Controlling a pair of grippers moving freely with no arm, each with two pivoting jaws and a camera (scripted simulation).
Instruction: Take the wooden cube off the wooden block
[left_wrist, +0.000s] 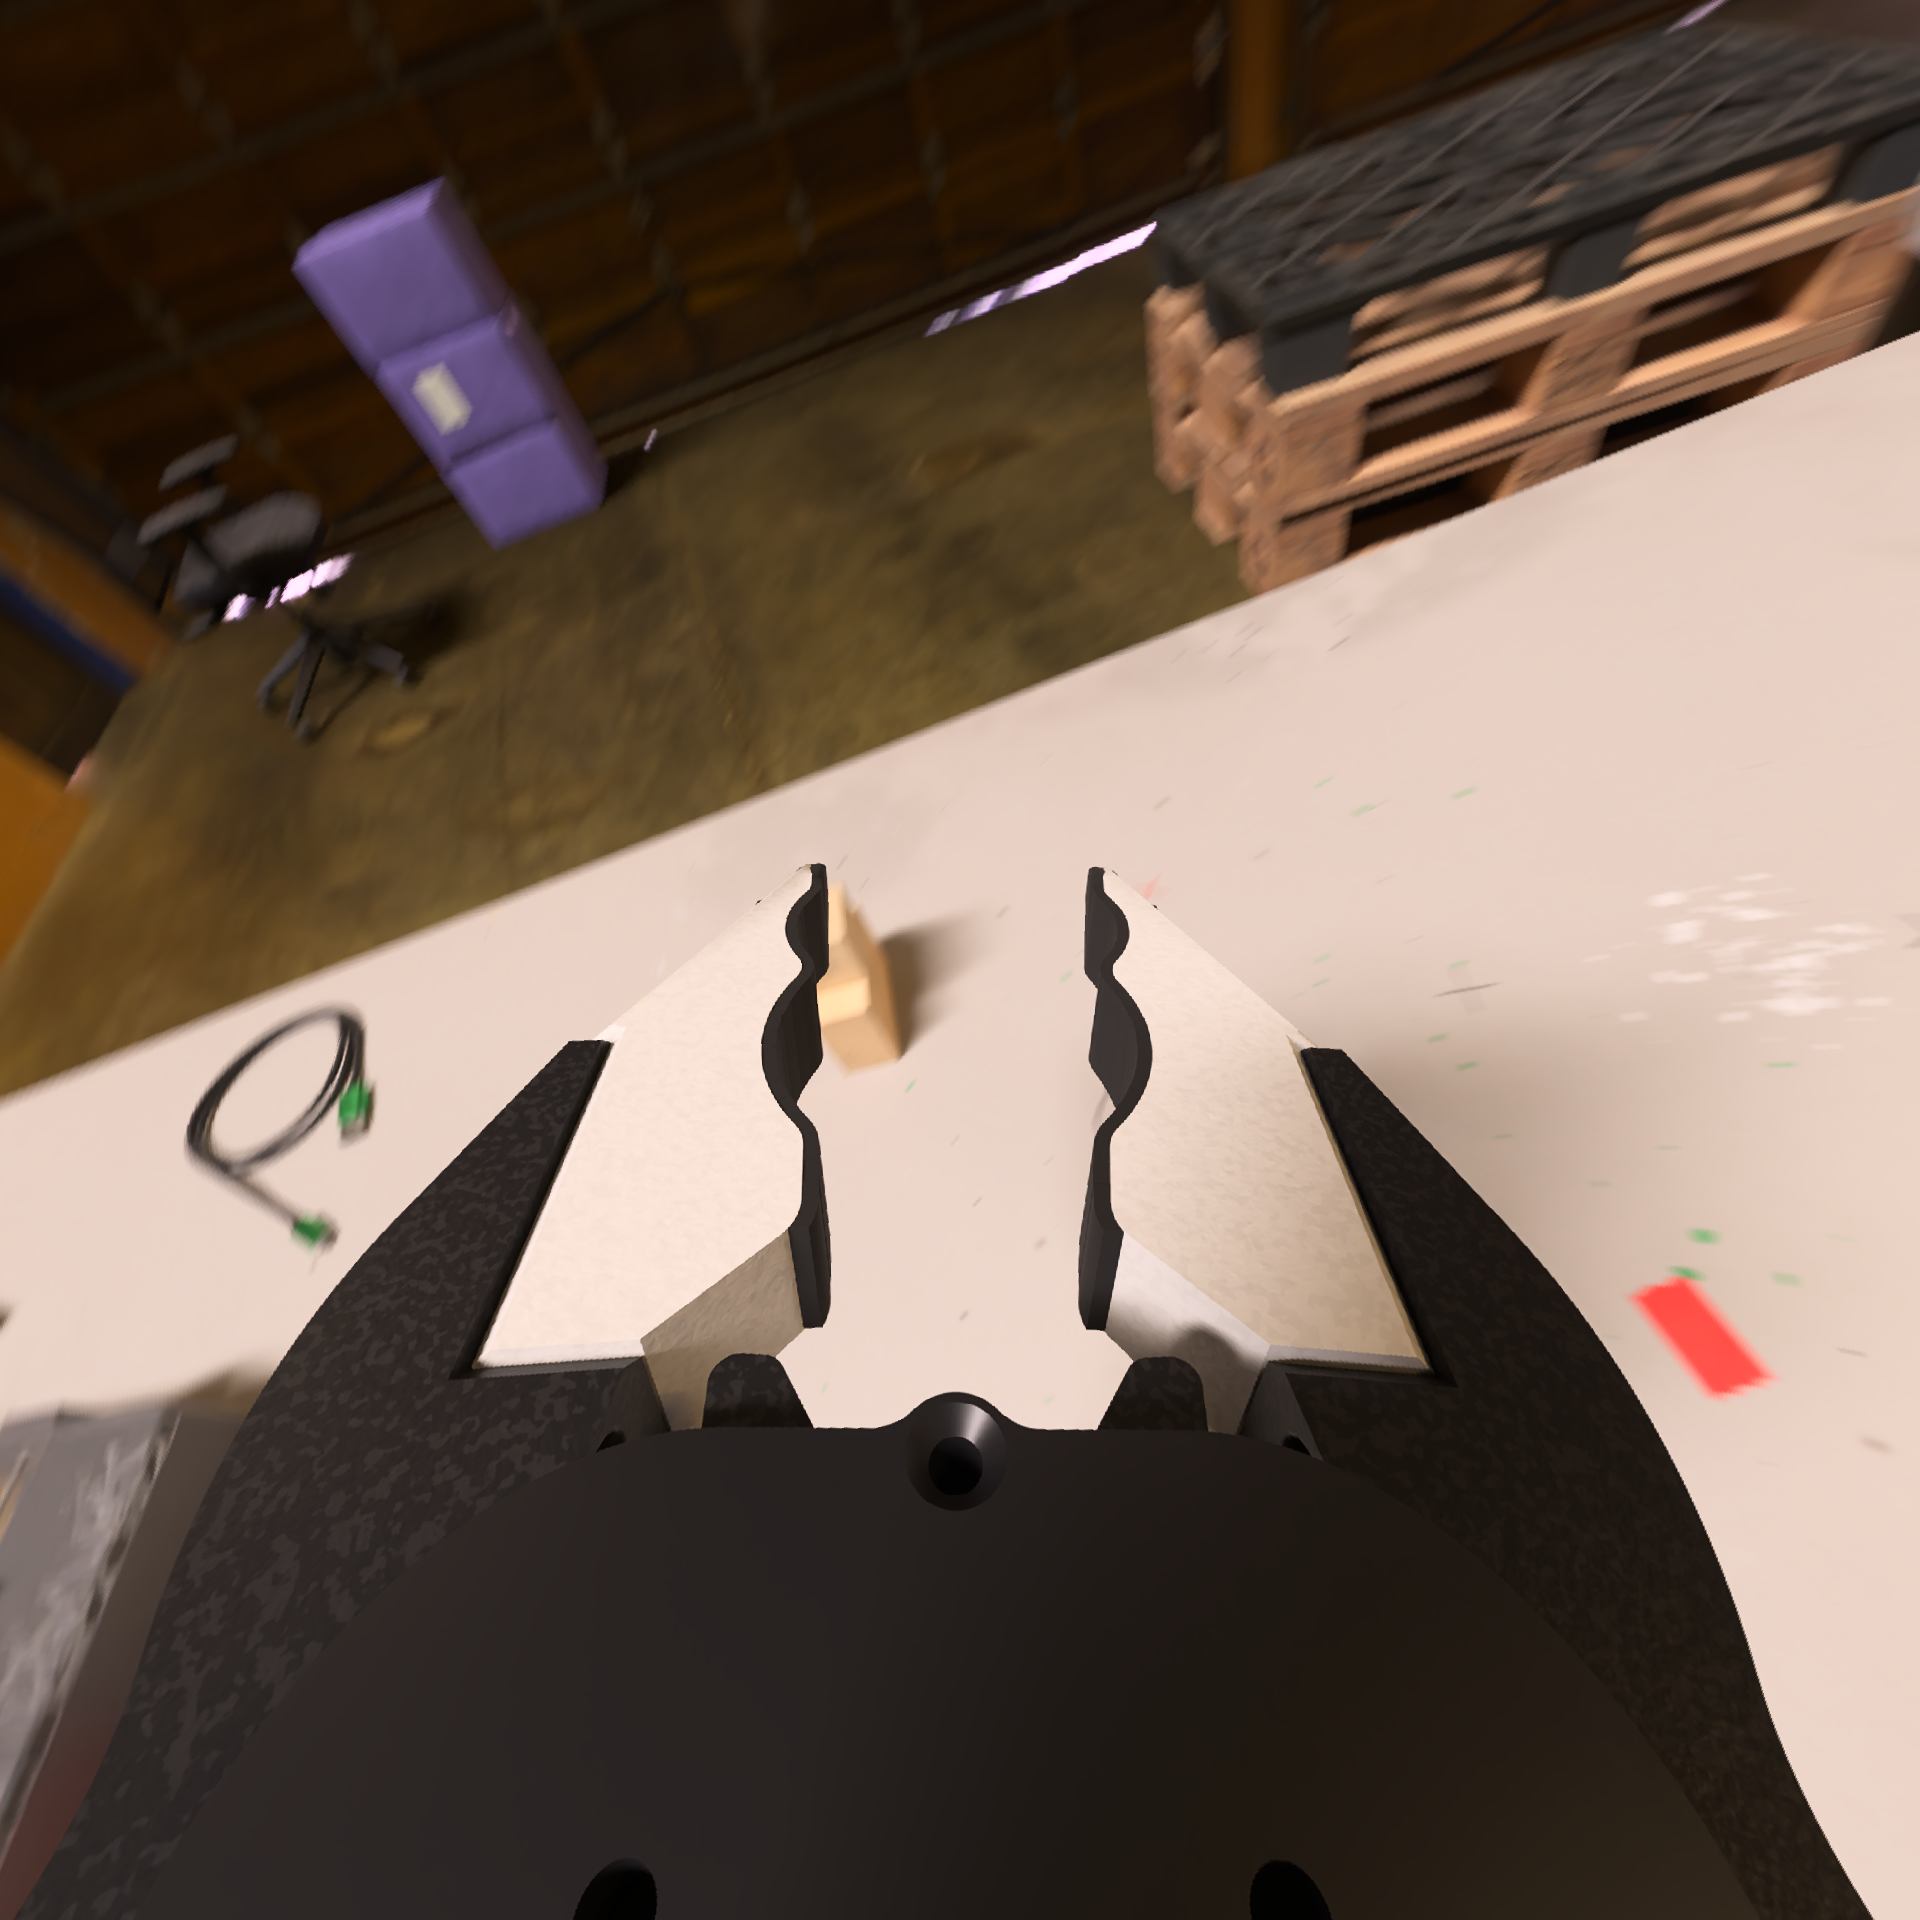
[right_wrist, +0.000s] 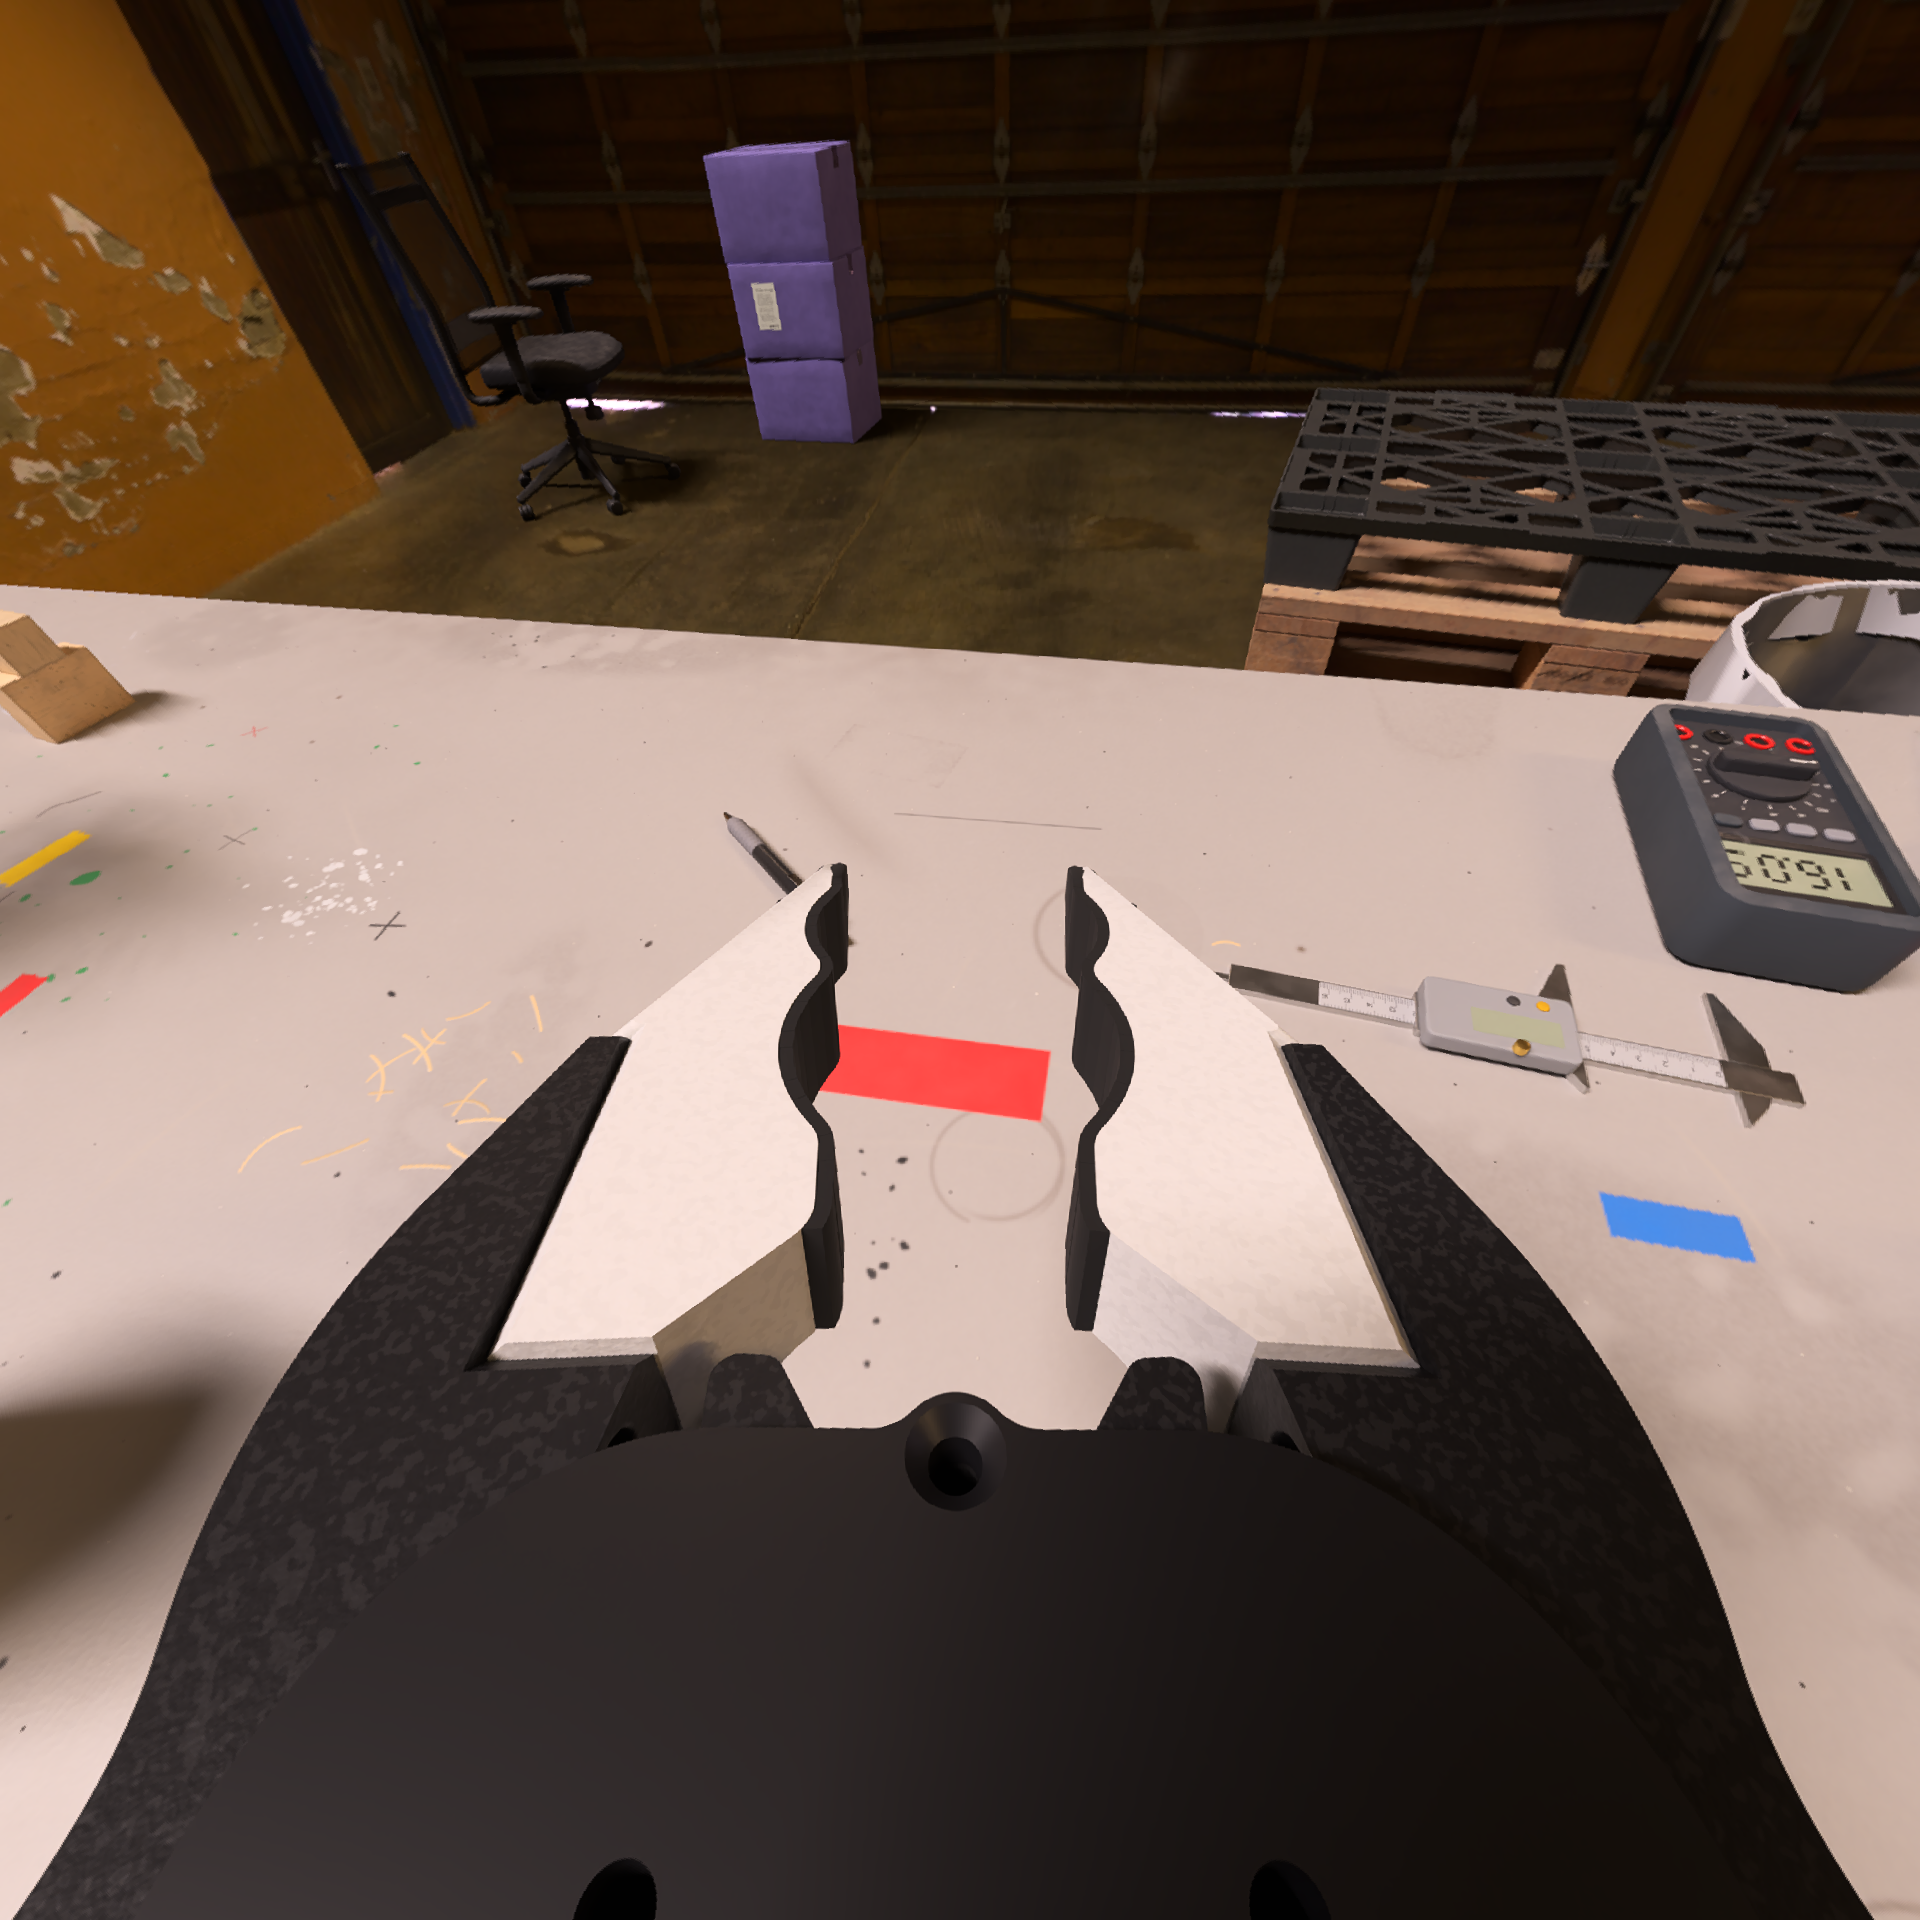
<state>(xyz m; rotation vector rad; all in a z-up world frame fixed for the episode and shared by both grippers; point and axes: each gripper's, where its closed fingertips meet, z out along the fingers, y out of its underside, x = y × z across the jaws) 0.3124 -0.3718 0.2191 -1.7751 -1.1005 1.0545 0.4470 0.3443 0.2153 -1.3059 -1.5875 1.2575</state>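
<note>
A small wooden cube (left_wrist: 844, 928) sits on top of a larger wooden block (left_wrist: 862, 1013) on the pale table. In the left wrist view the stack stands ahead of my left gripper (left_wrist: 954, 883), partly hidden behind the left fingertip. The left gripper is open, empty and above the table, short of the stack. In the right wrist view the cube (right_wrist: 23, 644) and block (right_wrist: 64, 691) are at the far left edge. My right gripper (right_wrist: 956, 881) is open and empty, far to the right of them, over a red tape patch (right_wrist: 940, 1070).
A coiled black cable (left_wrist: 286, 1117) lies left of the left gripper; red tape (left_wrist: 1699, 1335) to its right. Near the right gripper lie a pen (right_wrist: 761, 852), a caliper (right_wrist: 1507, 1029), a multimeter (right_wrist: 1771, 842) and blue tape (right_wrist: 1675, 1226). The table's far edge is close behind the stack.
</note>
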